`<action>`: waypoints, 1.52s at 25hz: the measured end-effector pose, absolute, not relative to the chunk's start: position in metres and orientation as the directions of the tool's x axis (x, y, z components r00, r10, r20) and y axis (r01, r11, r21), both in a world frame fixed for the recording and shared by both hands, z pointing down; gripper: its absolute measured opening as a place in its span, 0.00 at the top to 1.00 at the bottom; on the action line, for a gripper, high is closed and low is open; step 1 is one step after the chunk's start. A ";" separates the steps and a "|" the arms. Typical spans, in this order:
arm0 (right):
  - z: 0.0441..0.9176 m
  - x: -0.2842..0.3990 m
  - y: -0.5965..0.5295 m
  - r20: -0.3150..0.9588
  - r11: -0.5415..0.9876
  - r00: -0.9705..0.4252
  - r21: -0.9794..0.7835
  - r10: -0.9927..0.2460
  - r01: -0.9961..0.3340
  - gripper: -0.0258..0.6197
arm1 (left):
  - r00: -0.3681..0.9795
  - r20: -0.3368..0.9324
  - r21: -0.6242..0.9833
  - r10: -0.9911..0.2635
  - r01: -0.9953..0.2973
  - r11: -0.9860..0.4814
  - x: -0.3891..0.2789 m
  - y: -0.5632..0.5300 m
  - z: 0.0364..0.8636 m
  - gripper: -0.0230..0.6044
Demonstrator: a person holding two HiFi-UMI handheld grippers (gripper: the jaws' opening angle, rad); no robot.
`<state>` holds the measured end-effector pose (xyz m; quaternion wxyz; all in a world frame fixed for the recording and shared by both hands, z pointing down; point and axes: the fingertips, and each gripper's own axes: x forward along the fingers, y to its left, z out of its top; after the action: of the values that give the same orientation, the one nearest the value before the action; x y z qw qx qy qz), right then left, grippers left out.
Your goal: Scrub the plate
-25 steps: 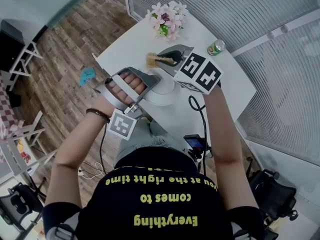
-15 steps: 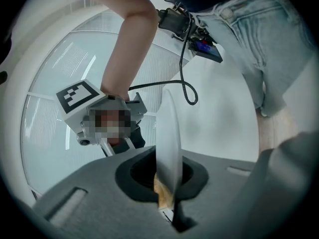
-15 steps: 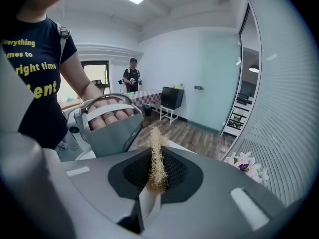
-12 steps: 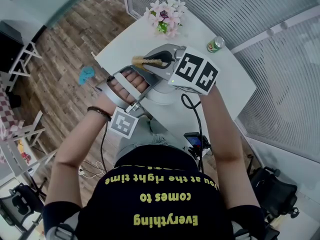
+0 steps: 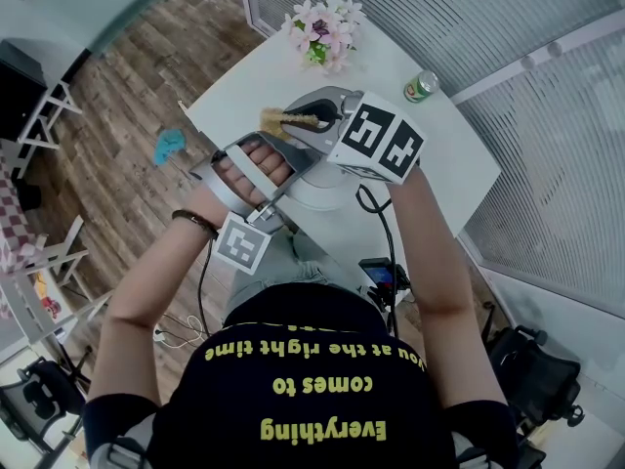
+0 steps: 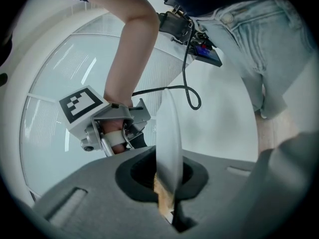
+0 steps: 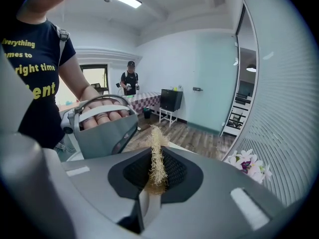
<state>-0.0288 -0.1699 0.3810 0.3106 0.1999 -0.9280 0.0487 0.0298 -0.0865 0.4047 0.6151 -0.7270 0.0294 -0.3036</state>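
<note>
The plate stands upright and edge-on in the left gripper view, a thin white sliver rising from between the jaws of the left gripper, which are clamped together on its lower rim. Only this view shows that grip. In the head view the same plate is a pale white disc at the centre of the frame, largely covered by both grippers and the person's left hand, above the near edge of the white table. No view shows whether it touches the table.

The right gripper is told best by its own view: its jaws are closed on a scrubber, a strip of tan fibres standing up out of the dark recess between them. The head view gives the wider layout, with the scrubber's frayed end sticking out toward the upper left, past the marker cube and just above the left hand.

The left gripper view looks back at the person, showing the right forearm, jeans and a black cable. The right gripper view looks outward to a wooden floor and a second person standing far off. Pink flowers and a green can sit at the table's far side.
</note>
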 end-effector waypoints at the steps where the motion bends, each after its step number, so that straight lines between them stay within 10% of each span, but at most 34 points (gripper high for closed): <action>1: 0.384 -0.024 -0.171 0.601 0.909 -0.719 0.031 -0.349 -0.416 0.91 | 0.814 0.406 -0.912 -0.416 0.331 -0.243 0.030 -0.086 0.405 0.95; 38: 0.423 0.134 -0.163 0.531 0.526 -0.482 -0.077 -0.697 -0.847 0.91 | 0.721 0.311 -0.867 -0.619 -0.052 -0.495 0.000 -0.148 0.386 0.95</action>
<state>0.1336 -0.1635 0.4233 0.2241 0.4572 -0.8443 0.1671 0.0003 -0.1478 0.3861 0.4574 -0.8071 0.2078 -0.3102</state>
